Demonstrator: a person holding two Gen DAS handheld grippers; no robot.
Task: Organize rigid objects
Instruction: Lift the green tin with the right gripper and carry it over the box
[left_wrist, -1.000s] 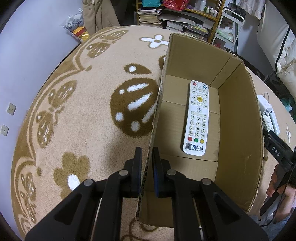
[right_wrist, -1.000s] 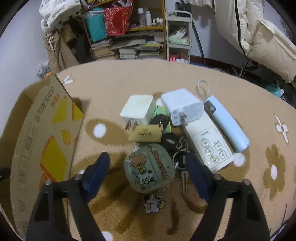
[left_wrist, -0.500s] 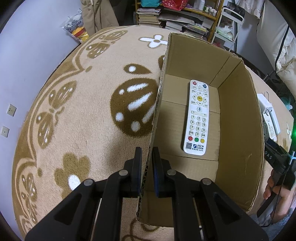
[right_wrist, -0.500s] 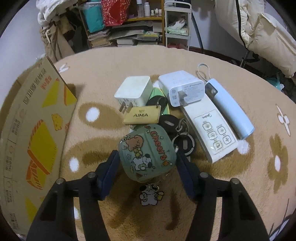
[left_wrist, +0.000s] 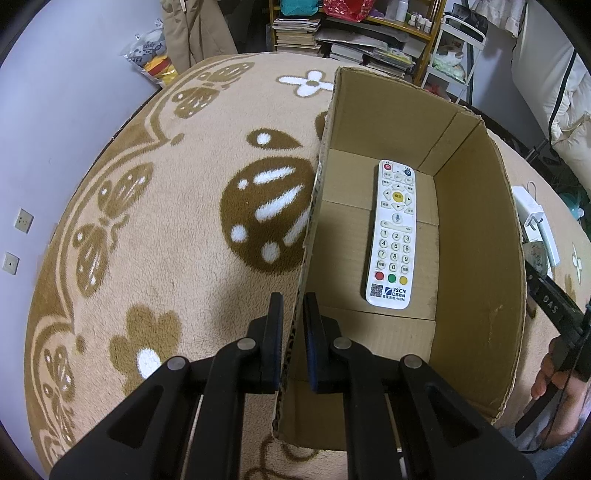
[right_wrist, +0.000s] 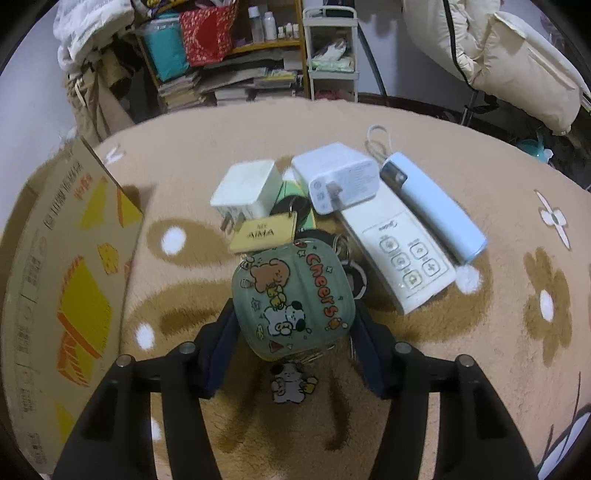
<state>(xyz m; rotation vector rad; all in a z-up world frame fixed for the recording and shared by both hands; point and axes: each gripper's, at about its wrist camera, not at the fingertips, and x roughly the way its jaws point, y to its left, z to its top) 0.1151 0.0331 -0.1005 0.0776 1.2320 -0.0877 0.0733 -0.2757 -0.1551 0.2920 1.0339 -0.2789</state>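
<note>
On a tan carpet (left_wrist: 177, 221) with brown flower shapes, our left gripper (left_wrist: 292, 325) pinches the near-left wall of the cardboard box (left_wrist: 476, 258) — a white remote (left_wrist: 394, 236) lies flat on its floor. To the right, our right gripper (right_wrist: 291, 314) clamps the green cartoon case (right_wrist: 291, 295); beyond lie a gold AIMA tag (right_wrist: 263, 233), two white chargers (right_wrist: 245, 188), a white controller (right_wrist: 402, 251) and a pale blue stick (right_wrist: 436, 206).

A lived-in home room is indicated: patterned beige carpet (left_wrist: 177, 229), wooden shelf (right_wrist: 236, 55) crammed with books and bottles, white padded jacket (right_wrist: 517, 55) hung by the wall.
</note>
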